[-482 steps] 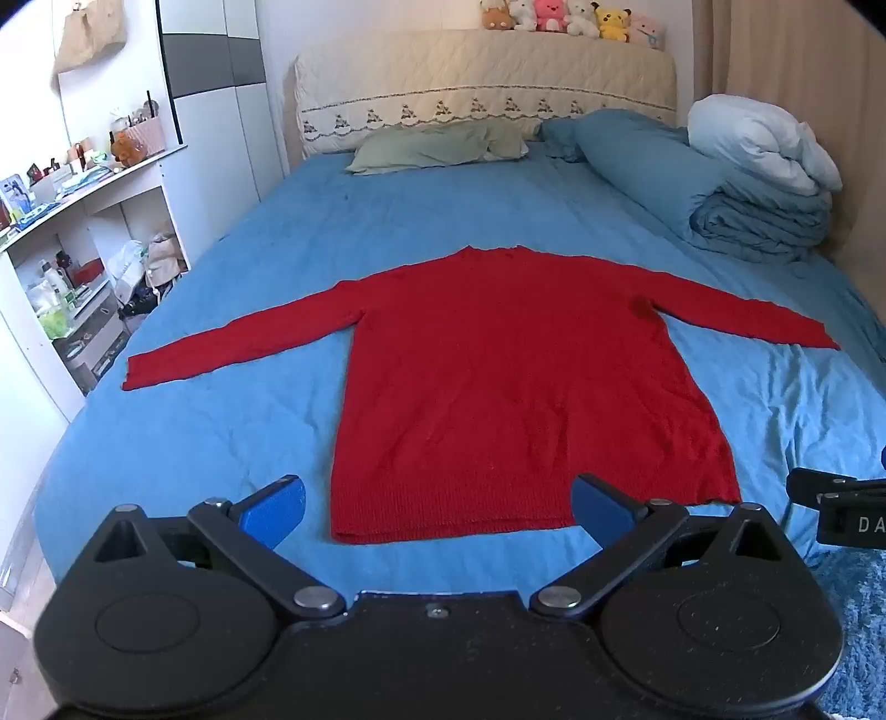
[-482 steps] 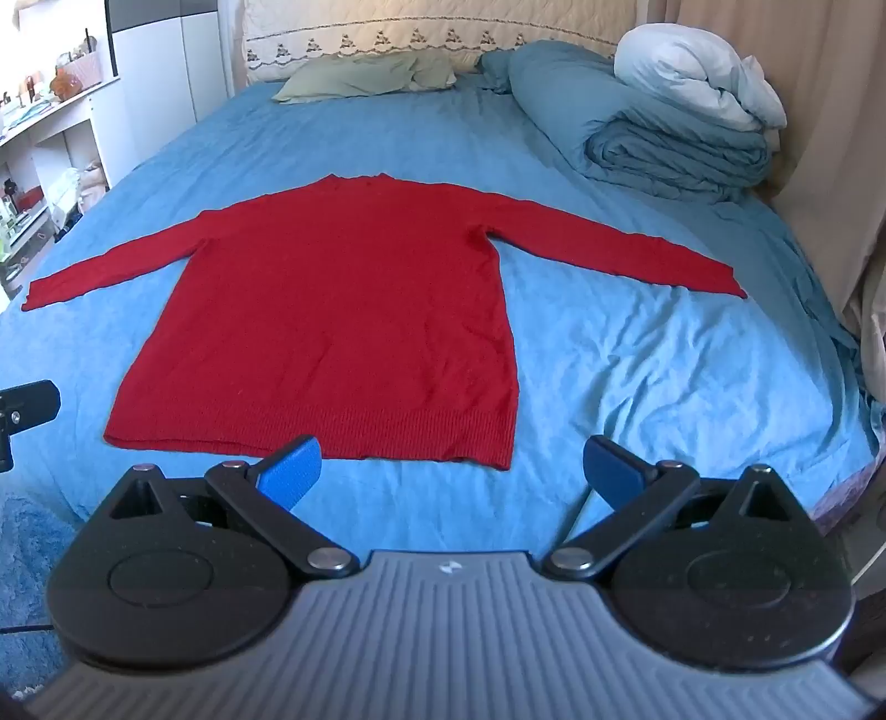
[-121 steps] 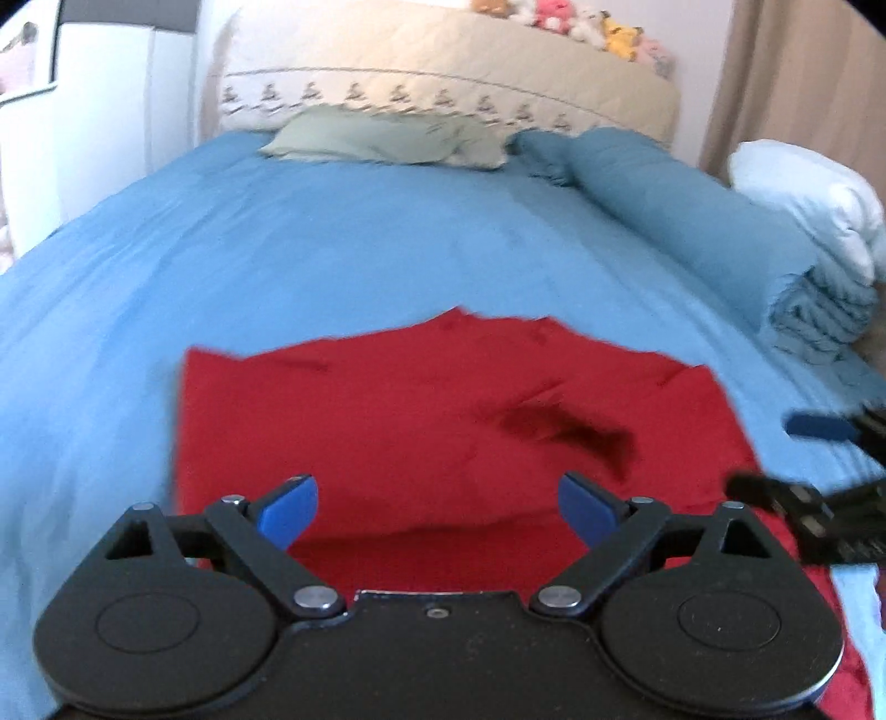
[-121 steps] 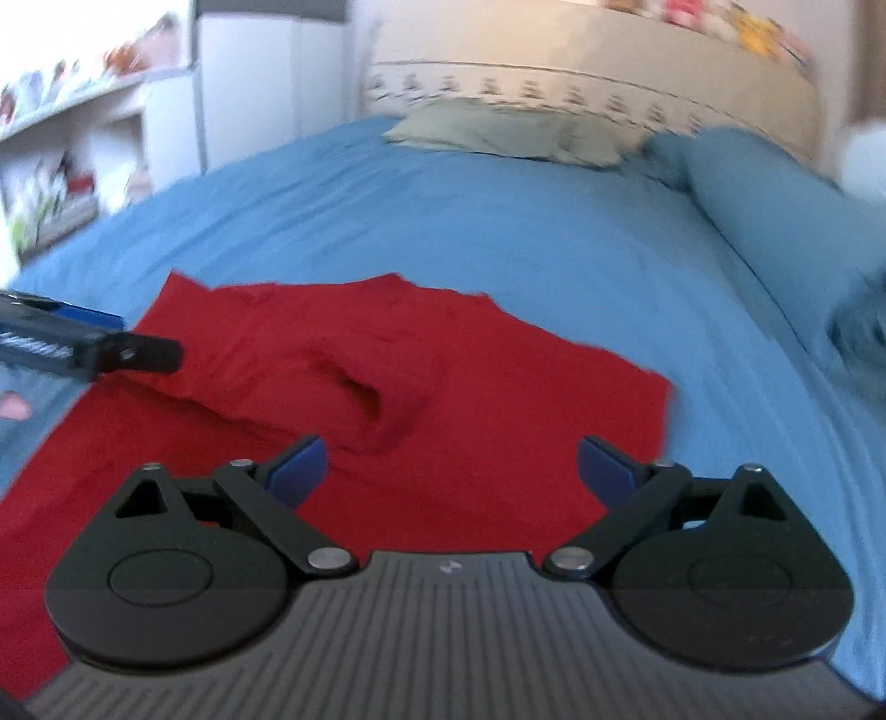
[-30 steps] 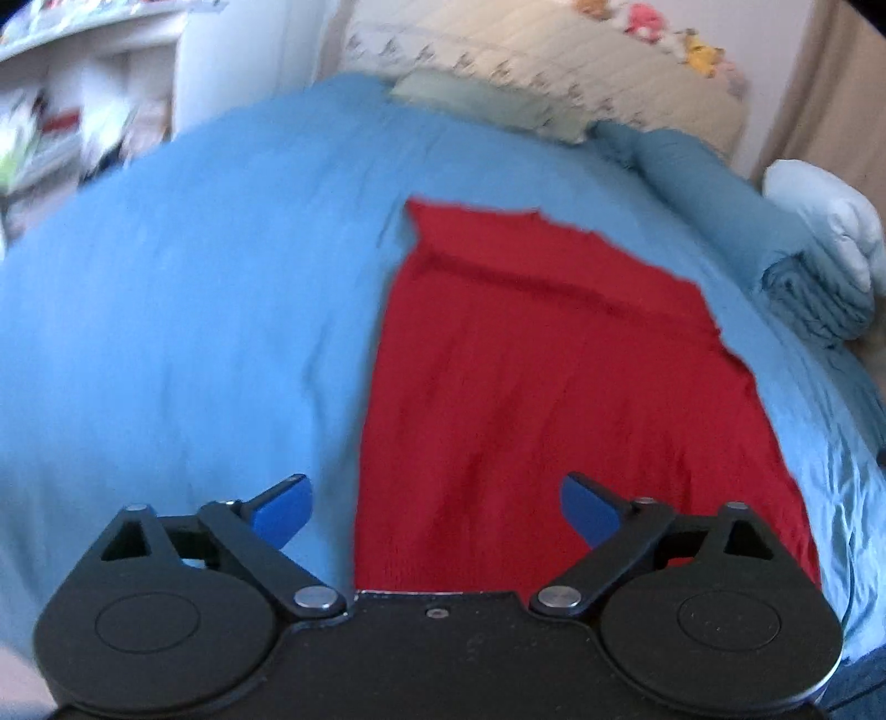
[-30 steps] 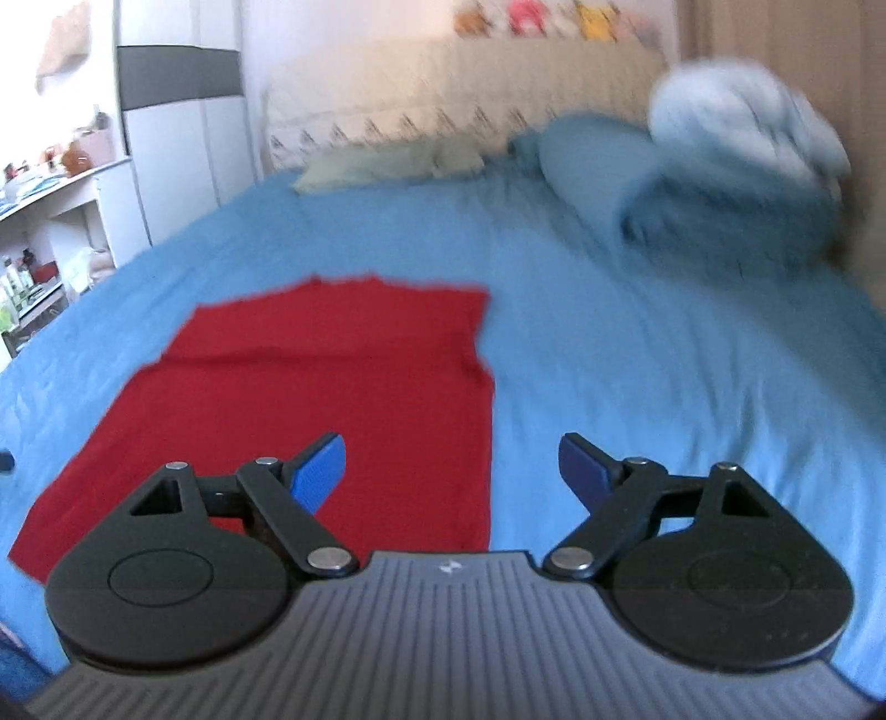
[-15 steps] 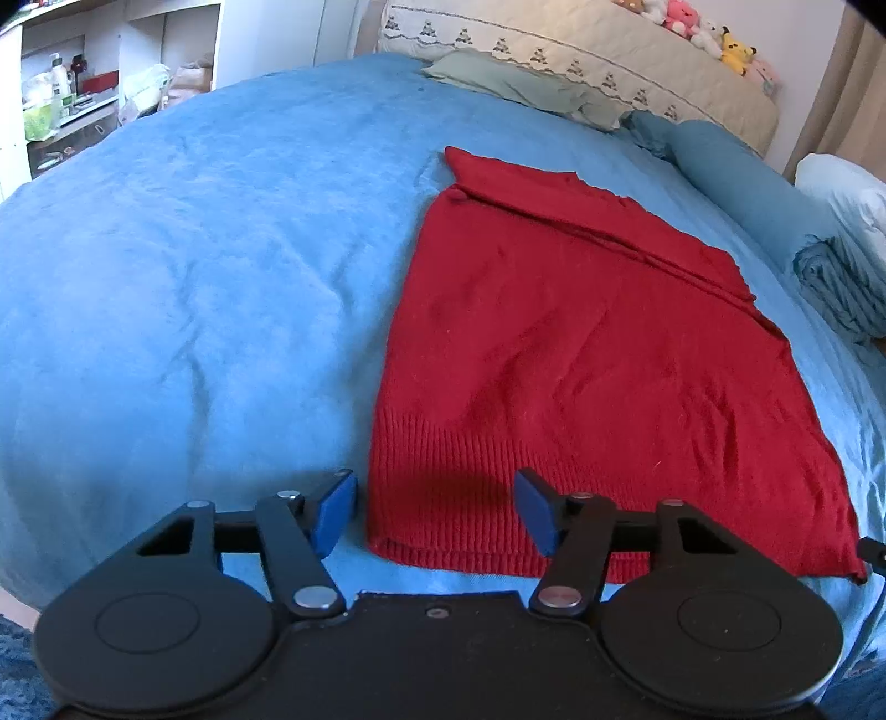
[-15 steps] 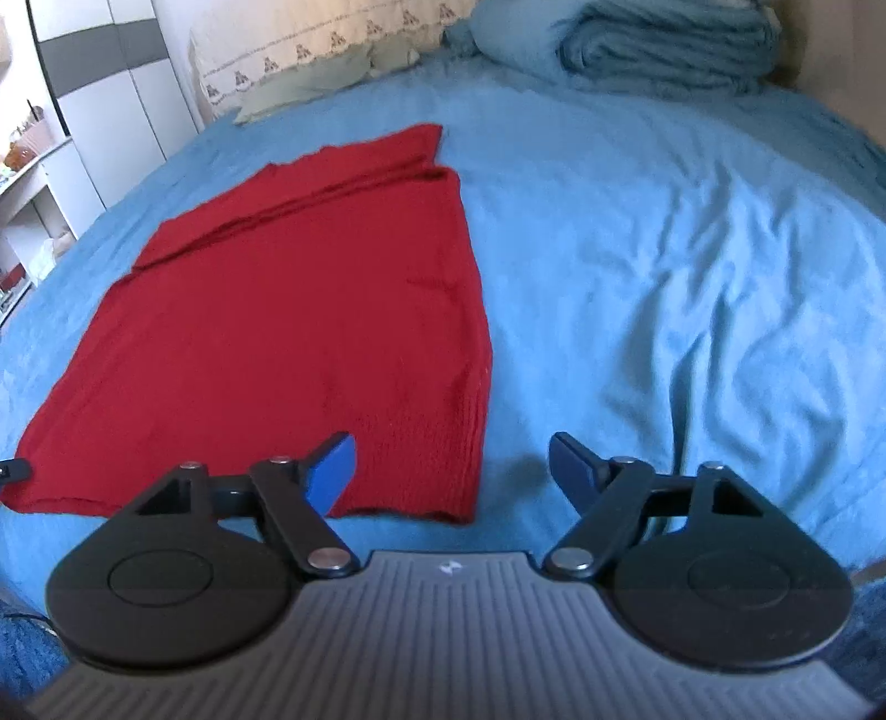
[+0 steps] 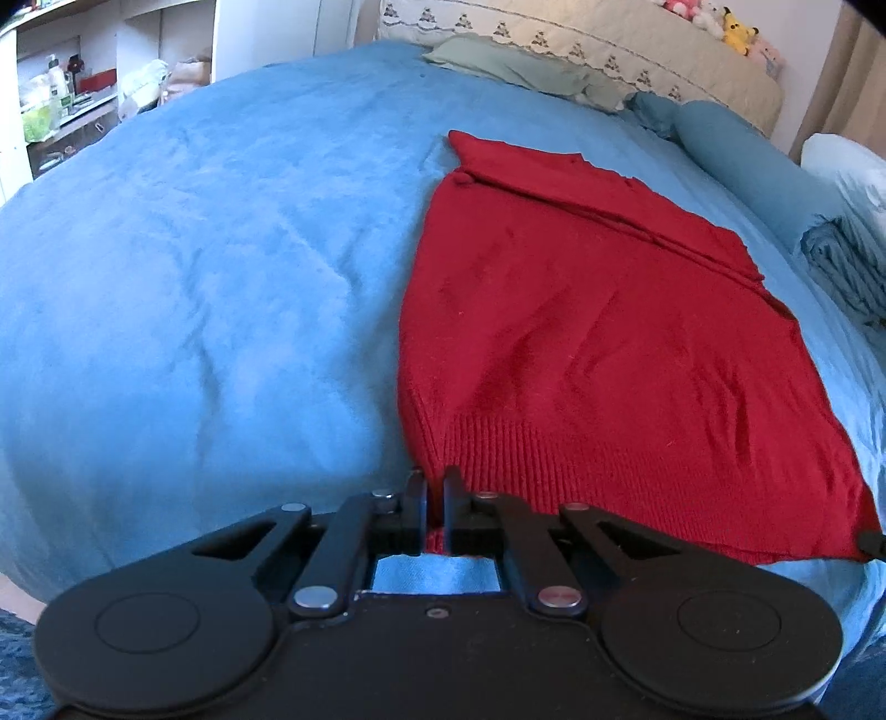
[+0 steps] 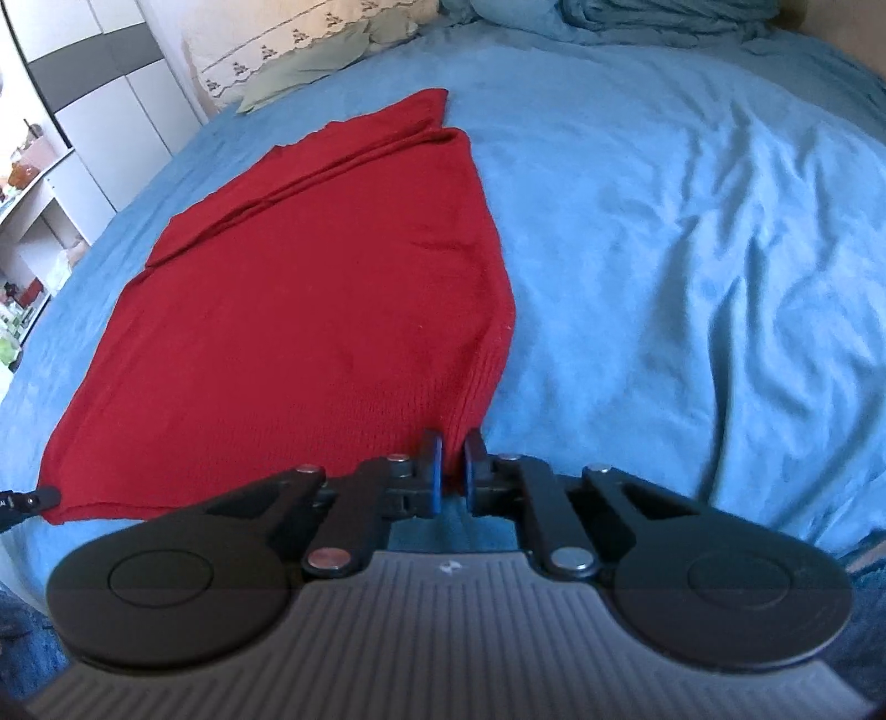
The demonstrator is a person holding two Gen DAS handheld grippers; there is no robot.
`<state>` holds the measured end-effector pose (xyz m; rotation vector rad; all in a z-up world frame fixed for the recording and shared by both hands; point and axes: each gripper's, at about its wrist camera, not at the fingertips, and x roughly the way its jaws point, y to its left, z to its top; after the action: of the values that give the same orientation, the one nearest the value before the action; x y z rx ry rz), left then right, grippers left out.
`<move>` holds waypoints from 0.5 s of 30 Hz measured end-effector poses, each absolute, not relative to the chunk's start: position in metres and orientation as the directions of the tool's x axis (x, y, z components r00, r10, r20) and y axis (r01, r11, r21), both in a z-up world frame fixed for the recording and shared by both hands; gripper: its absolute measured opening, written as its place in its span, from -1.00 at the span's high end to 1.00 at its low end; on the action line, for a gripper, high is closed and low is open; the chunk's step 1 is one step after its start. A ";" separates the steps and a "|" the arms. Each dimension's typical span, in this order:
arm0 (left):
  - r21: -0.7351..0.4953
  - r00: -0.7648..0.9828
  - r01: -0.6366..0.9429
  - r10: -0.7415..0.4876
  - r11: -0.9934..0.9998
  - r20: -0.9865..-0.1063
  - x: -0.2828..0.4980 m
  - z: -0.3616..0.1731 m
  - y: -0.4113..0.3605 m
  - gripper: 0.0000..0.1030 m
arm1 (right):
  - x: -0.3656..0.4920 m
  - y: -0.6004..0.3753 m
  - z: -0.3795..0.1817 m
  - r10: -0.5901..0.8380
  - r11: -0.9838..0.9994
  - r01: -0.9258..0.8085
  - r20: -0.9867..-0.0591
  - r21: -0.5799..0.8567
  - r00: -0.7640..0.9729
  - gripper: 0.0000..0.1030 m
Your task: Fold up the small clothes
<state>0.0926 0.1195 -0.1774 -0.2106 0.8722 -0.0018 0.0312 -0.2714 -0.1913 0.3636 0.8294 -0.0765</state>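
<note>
A red sweater (image 9: pixel 598 343) was laid flat on a blue bedspread (image 9: pixel 210 288), with its sleeves folded in across the upper part so that it formed a long panel running from the foot of the bed towards the headboard (image 9: pixel 598 50). The ribbed hem was turned towards the cameras. The left gripper (image 9: pixel 435 498) was closed on the near left corner of that hem, a narrow strip of red knit being pinched between its black fingers (image 9: pixel 415 501). The right gripper (image 10: pixel 452 465) was likewise clamped on the near right corner of the hem, with red fabric caught between its blue-faced fingers (image 10: pixel 431 465). In the right wrist view the sweater (image 10: pixel 310 310) was seen spreading away to the left of the grip, and the tip of the other tool (image 10: pixel 30 500) was just visible at the far corner of the hem. The bedspread (image 10: pixel 692 232) was creased to the right of the garment. A pale green pillow (image 9: pixel 515 66) was placed against the headboard, and a rolled blue duvet (image 9: pixel 742 160) was set along the right side of the bed, well apart from the sweater. A few soft toys (image 9: pixel 714 22) were lined up on top of the headboard, and white shelves (image 9: pixel 72 94) holding bottles and small items were seen at the left of the room
</note>
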 end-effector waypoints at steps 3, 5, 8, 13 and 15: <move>-0.228 0.661 -0.084 -0.117 0.970 -0.741 0.090 -0.160 0.125 0.92 | 0.029 -0.275 -0.180 0.093 0.927 0.199 -0.708 0.319 0.700 0.58; -0.249 0.683 -0.074 -0.133 0.966 -0.718 0.093 -0.142 0.128 0.92 | 0.030 -0.281 -0.165 0.115 0.915 0.189 -0.679 0.357 0.725 0.58; -0.306 0.722 -0.051 -0.176 0.951 -0.669 0.108 -0.113 0.132 0.92 | 0.041 -0.291 -0.137 0.162 0.885 0.173 -0.635 0.432 0.755 0.58; -0.367 0.787 -0.043 -0.195 0.929 -0.585 0.173 -0.062 0.135 0.92 | 0.093 -0.305 -0.081 0.211 0.859 0.107 -0.535 0.501 0.818 0.59; -0.371 0.811 -0.049 -0.180 0.927 -0.557 0.206 -0.045 0.135 0.92 | 0.128 -0.313 -0.060 0.225 0.849 0.083 -0.498 0.522 0.838 0.59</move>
<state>0.2060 0.1349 -0.0451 -0.3836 0.6249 -0.0720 0.1281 -0.3128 -0.0605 0.5596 0.5800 0.0793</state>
